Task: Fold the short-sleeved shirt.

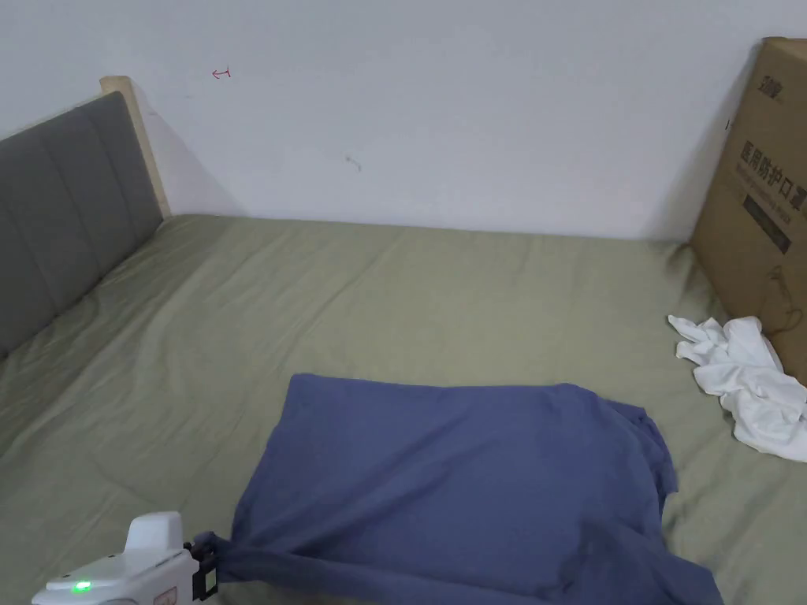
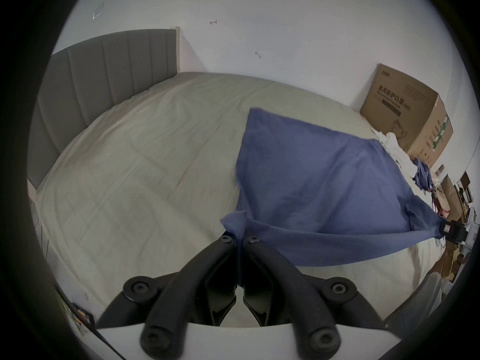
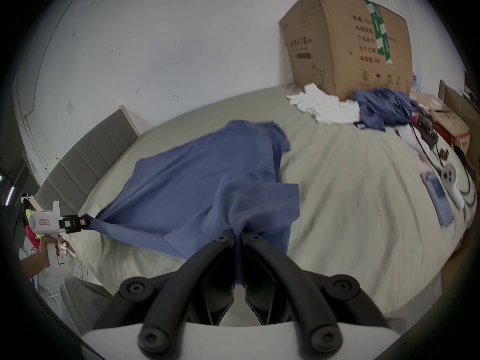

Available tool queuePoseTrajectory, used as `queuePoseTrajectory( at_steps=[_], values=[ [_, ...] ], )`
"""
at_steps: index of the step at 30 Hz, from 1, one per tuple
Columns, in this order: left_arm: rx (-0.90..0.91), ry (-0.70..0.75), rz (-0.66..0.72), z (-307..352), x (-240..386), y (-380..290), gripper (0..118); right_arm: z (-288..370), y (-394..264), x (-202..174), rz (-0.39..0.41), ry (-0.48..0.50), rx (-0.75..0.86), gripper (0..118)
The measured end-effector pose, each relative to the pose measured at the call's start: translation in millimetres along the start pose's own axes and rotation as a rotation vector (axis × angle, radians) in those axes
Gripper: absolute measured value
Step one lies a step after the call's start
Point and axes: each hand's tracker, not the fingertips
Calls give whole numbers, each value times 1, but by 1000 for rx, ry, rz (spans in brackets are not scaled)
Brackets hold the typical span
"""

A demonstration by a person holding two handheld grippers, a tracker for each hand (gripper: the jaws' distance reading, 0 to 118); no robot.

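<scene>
A blue short-sleeved shirt (image 1: 457,480) lies spread on the olive-green bed sheet (image 1: 378,291), its near edge lifted and pulled taut. My left gripper (image 1: 206,569), white with black jaws, is shut on the shirt's near left corner at the bottom left of the head view. In the left gripper view that gripper (image 2: 240,238) pinches bunched blue cloth (image 2: 311,178), and the right gripper (image 2: 445,229) holds the far end at the right. In the right gripper view my right gripper (image 3: 237,235) is shut on the shirt (image 3: 197,178), with the left gripper (image 3: 84,222) at the left.
A large cardboard box (image 1: 760,189) stands at the bed's right against the wall, with a crumpled white garment (image 1: 749,382) beside it. Another blue garment (image 3: 381,107), cables and a tablet (image 3: 436,199) lie on the right side. A grey headboard (image 1: 63,213) bounds the left.
</scene>
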Motion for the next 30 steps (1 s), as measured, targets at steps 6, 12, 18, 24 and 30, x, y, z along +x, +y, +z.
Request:
queuePoseTrajectory(
  at_steps=[6, 12, 18, 24, 30],
  values=[
    [-52, 13, 11, 18, -11, -51, 0, 16, -48, 10, -17, -25, -87, 2],
    [-110, 31, -4, 9, -12, -76, 0, 5, -66, -5, -48, -103, -185, 2],
    [-147, 55, 38, 7, -5, -68, 45, -9, -62, 2, -14, -171, -238, 34],
    [45, 20, 68, 61, 16, -30, 106, 25, -10, -7, 104, -162, -53, 95],
    [391, 1, -25, 127, 63, 31, 106, 63, 70, -32, 195, -168, 280, 94]
  ],
)
